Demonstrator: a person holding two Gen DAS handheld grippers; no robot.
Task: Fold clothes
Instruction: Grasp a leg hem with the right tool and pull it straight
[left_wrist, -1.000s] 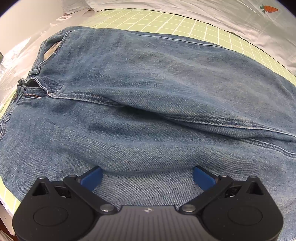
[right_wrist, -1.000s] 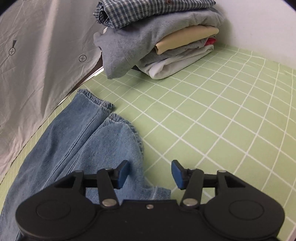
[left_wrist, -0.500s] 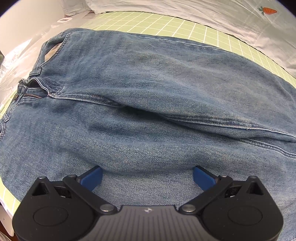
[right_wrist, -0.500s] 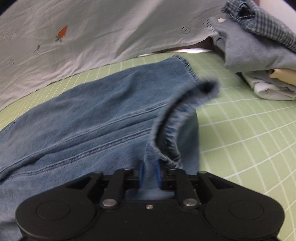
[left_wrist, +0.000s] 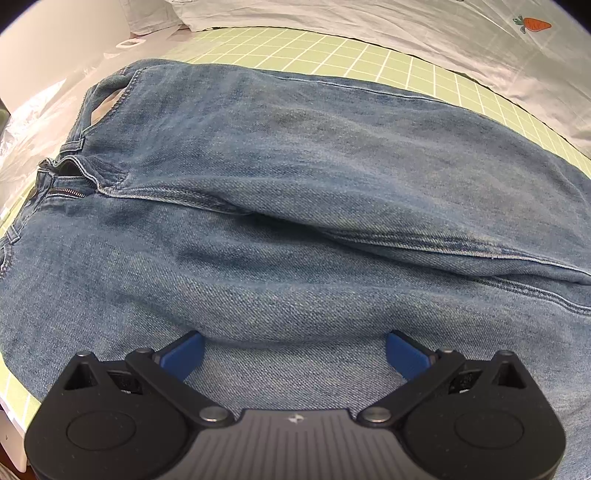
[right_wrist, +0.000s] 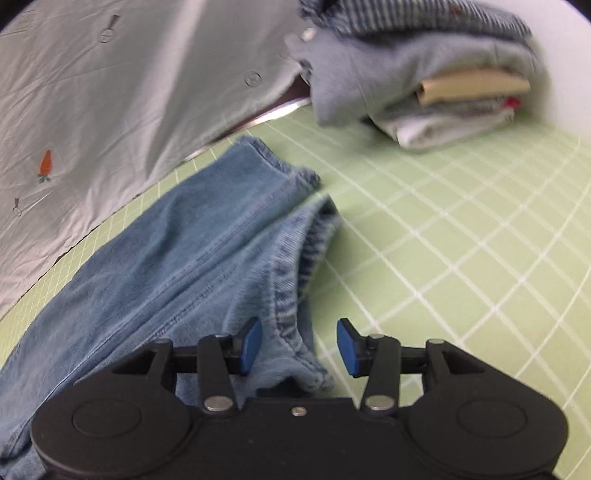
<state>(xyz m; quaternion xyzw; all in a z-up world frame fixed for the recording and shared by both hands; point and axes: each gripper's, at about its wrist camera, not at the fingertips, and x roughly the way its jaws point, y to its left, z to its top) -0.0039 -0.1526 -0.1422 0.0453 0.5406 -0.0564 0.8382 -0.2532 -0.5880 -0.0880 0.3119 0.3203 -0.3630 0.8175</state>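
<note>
Blue jeans (left_wrist: 295, 192) lie spread on a green grid mat (left_wrist: 332, 48), waistband and open zipper (left_wrist: 62, 184) at the left. My left gripper (left_wrist: 295, 350) is wide open and rests low over the thigh fabric. In the right wrist view the two leg ends (right_wrist: 207, 240) lie side by side, hems toward the far right. My right gripper (right_wrist: 299, 347) is open, with the near leg's hem (right_wrist: 291, 325) lying loose between its blue fingers (right_wrist: 251, 345).
A stack of folded clothes (right_wrist: 424, 85) stands at the far right of the mat (right_wrist: 461, 240). A white sheet with carrot prints (right_wrist: 110, 92) borders the mat's far side and also shows in the left wrist view (left_wrist: 443, 33).
My right gripper shut on the near leg's hem half a second ago and has now opened, leaving the hem lying between its fingers. The left gripper has stayed open over the thigh.
</note>
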